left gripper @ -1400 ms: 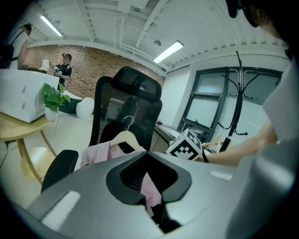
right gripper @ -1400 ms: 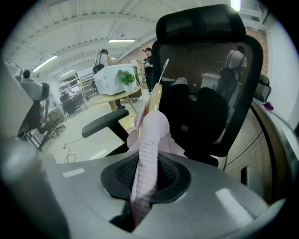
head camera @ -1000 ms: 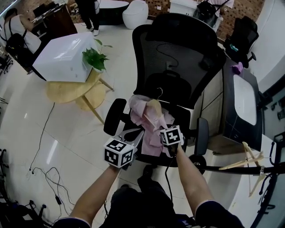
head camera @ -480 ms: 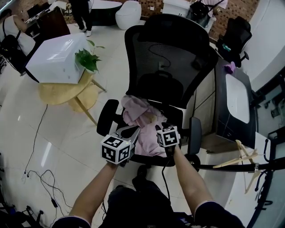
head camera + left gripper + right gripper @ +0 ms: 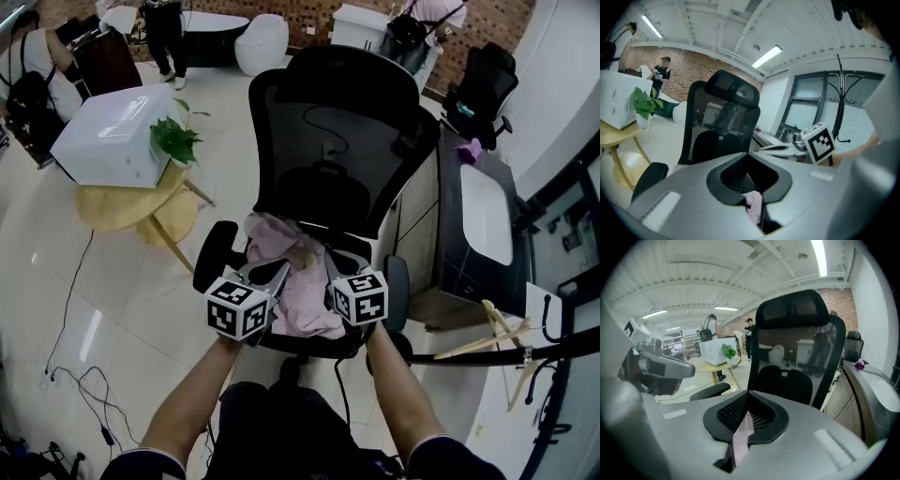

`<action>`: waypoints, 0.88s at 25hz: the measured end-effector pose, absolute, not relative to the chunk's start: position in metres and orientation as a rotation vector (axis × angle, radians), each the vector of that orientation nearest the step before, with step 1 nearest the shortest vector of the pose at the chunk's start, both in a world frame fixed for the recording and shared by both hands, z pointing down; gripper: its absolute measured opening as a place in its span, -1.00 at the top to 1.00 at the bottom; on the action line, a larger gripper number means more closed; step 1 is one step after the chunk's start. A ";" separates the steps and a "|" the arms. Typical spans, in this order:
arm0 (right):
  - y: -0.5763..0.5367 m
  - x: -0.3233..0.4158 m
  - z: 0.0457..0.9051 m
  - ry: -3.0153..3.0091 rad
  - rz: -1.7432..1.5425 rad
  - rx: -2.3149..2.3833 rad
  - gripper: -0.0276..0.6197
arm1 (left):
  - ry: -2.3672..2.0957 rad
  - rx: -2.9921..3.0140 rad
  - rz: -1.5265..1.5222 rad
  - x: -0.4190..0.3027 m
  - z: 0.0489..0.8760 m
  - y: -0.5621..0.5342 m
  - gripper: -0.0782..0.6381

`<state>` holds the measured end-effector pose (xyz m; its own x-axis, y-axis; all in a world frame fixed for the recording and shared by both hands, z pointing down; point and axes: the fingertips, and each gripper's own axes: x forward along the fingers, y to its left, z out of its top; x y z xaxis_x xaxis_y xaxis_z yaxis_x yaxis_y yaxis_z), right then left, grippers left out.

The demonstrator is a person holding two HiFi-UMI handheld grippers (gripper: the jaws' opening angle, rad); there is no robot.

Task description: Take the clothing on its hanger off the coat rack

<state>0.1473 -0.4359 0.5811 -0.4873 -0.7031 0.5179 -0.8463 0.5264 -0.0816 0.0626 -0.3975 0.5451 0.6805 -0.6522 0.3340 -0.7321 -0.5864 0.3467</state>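
The pink clothing (image 5: 302,298) lay bunched on the seat of a black office chair (image 5: 333,122). It spread from the back of the seat, under the backrest, to the seat's front edge, between the two armrests. Whether its hanger was still inside the folds could not be told.

The left gripper (image 5: 277,274) reached in over the seat's front left corner. Its jaws were closed together, with a strip of the pink cloth pinched between them. The right gripper (image 5: 330,277) came in over the front right corner. Its jaws had just been closing and stood fully together, nipping a fold of the same cloth.

The black coat rack (image 5: 487,354) stood well apart at the right, with a wooden hanger (image 5: 495,324) on it. Left of the chair stood a round wooden table (image 5: 112,202), bearing a white box (image 5: 108,136) and a green plant (image 5: 173,141).
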 end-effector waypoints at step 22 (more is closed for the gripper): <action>-0.413 0.128 0.427 -2.540 0.290 1.571 0.91 | -0.861 2.711 0.182 0.063 0.442 -0.412 0.75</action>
